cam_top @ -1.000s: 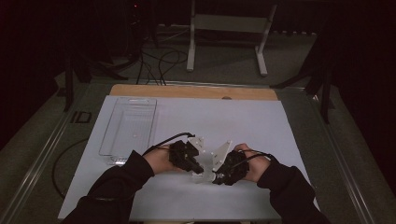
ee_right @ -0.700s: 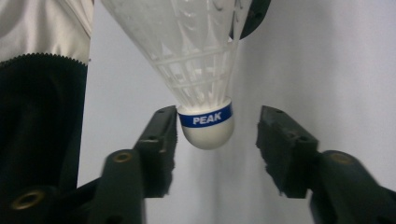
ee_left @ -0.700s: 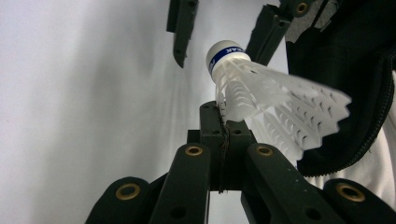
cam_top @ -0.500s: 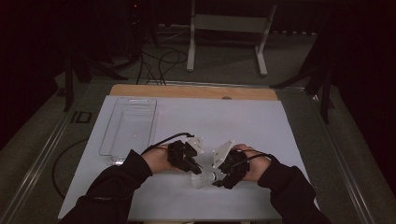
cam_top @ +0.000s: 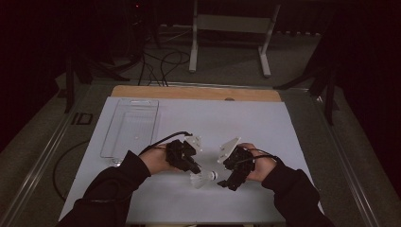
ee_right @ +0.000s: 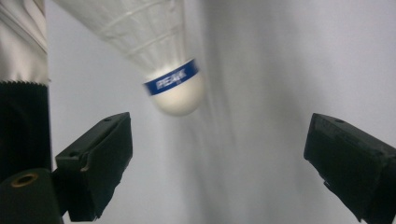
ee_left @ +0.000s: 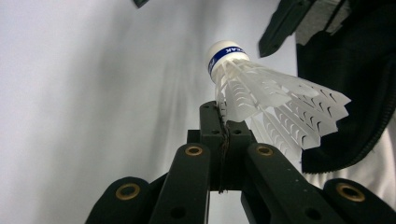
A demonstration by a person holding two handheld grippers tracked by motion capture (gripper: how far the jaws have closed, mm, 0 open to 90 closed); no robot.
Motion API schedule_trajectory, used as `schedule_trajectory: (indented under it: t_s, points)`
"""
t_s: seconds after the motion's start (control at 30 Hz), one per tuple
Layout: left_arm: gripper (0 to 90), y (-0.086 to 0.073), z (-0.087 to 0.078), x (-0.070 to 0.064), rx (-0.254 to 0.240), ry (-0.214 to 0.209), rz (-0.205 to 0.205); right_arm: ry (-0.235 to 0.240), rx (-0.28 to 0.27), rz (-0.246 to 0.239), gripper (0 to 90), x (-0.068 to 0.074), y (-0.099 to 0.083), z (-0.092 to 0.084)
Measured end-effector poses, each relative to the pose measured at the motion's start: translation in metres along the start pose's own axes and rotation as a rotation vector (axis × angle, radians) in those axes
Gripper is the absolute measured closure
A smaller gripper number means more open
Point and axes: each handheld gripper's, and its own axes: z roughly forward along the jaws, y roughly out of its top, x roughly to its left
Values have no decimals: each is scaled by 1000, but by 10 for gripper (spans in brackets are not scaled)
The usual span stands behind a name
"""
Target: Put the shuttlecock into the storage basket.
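The table (cam_top: 265, 123) carried a white sheet (cam_top: 246, 132) across nearly its whole top, with a strip of bare wood (cam_top: 142, 91) showing along the far edge. On the sheet's left side lay a clear plastic tray (cam_top: 130, 127), flat and lengthways.

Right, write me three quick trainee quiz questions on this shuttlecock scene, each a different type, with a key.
1. True or false: the left gripper is shut on the feathers of the shuttlecock.
2. Multiple choice: how do the jaws of the right gripper stand? A) clamped on the cork B) wide apart, touching nothing C) shut on the tray
3. Short answer: what lies on the white table toward its far left side?

Key
1. True; its jaws pinch the feather skirt.
2. B; they have just been opening, and the cork hangs beyond them, between the two pads but untouched.
3. A clear plastic tray.
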Motion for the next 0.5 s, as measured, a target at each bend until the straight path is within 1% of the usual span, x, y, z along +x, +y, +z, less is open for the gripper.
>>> schedule_trajectory:
  t_s: [0.03,0.1,0.13,0.2,0.23,0.3,0.33,0.37,0.4,0.47,0.5]
  points:
    - [900,-1,-1,0,1,-2,-6,-5,-9,1,81,0,0,-1]
    - [900,-2,-3,1,-4,5,-13,2,-9,7,81,-1,-1,-2]
    - [900,-3,-4,2,-3,8,-11,-5,-15,7,81,-1,-2,-2]
    - [900,-4,-6,2,-5,15,-18,8,-13,15,81,-2,-2,-3]
    - [900,-5,-7,2,-4,18,-24,8,-15,20,81,-3,-3,-3]
    - [900,-5,-8,3,-3,22,-22,15,-19,22,81,-2,-4,-3]
    - [900,-8,-12,4,-15,28,-34,0,-26,30,81,-2,-6,-3]
    - [900,-8,-14,4,-15,28,-35,5,-24,33,81,-2,-7,-3]
    - [900,-9,-15,4,-17,36,-35,-7,-24,37,81,-2,-8,-3]
    - [900,-11,-19,5,-25,40,-44,-11,-13,45,81,-3,-10,-2]
    - [900,-12,-21,5,-25,48,-46,-24,-15,54,81,-3,-11,-2]
